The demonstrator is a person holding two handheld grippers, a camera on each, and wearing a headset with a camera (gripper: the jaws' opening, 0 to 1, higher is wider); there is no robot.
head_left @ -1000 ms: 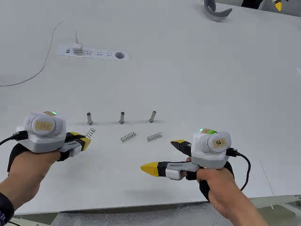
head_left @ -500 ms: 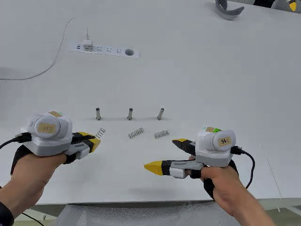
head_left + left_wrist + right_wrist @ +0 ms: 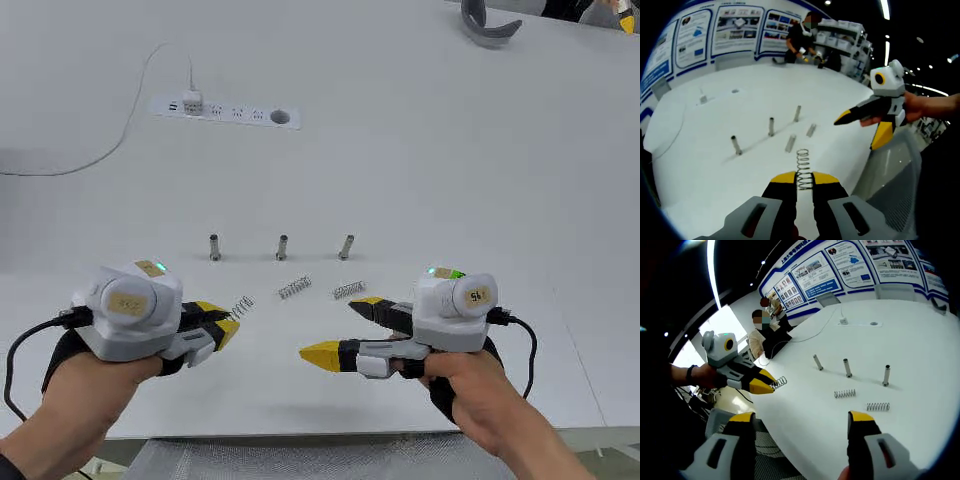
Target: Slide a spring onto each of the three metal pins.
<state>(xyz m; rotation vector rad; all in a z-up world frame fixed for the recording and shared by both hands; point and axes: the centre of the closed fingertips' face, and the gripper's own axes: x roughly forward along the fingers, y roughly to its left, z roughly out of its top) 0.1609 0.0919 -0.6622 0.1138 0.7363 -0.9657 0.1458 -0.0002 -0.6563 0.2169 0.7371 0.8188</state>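
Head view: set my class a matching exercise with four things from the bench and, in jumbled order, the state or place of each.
Things
1. left gripper
2. right gripper
3. metal pins
4. power strip

States or places
A. open, holding nothing
B. upright in a row, bare
C. shut on a spring
D. lying beyond the pins

Pairs: 1-C, 2-A, 3-B, 4-D

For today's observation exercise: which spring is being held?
The spring pinched by the left gripper; the other two lie loose on the table.
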